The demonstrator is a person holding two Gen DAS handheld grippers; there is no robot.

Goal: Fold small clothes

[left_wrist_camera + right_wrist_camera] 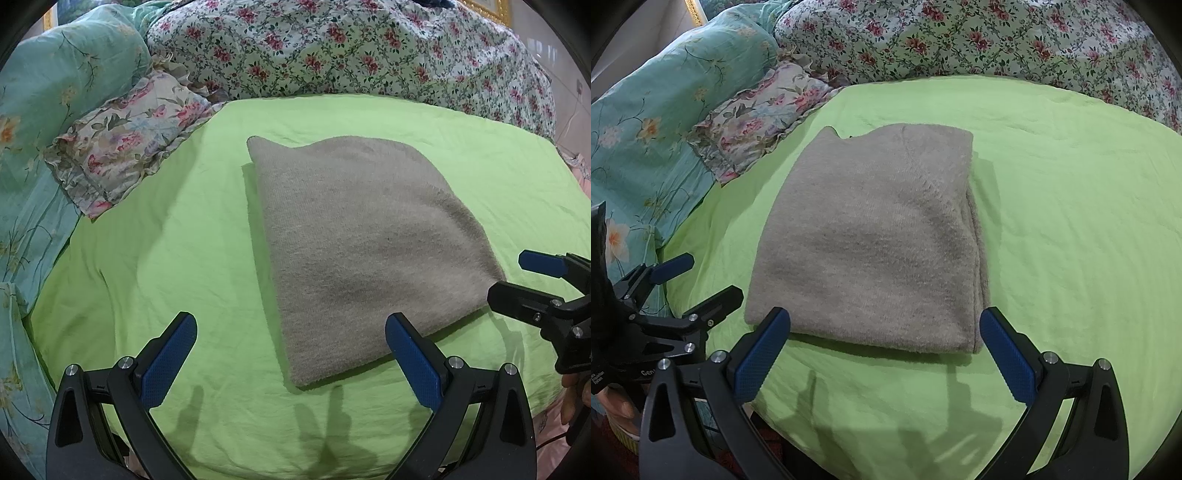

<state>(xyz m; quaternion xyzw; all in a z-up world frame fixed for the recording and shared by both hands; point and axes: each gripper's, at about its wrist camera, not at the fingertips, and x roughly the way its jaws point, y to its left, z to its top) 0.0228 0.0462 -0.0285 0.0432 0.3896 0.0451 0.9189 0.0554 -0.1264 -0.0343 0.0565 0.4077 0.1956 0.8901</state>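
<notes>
A grey knit sweater (362, 240) (875, 240) lies folded into a compact rectangle on the lime-green sheet (166, 240) (1071, 221). My left gripper (291, 336) is open, hovering just before the sweater's near edge with nothing between its blue pads. It also shows at the left of the right wrist view as the left gripper (701, 277). My right gripper (884, 332) is open too, its fingers straddling the sweater's near edge without pinching it. In the left wrist view the right gripper (509, 277) sits at the sweater's right corner.
A floral ruffled pillow (125, 147) (757, 114) lies at the left of the green sheet. A teal floral quilt (44, 110) (646, 129) lies further left, and a red-flowered quilt (351, 48) (997, 40) is piled behind. A person's hand (570, 398) holds the right gripper.
</notes>
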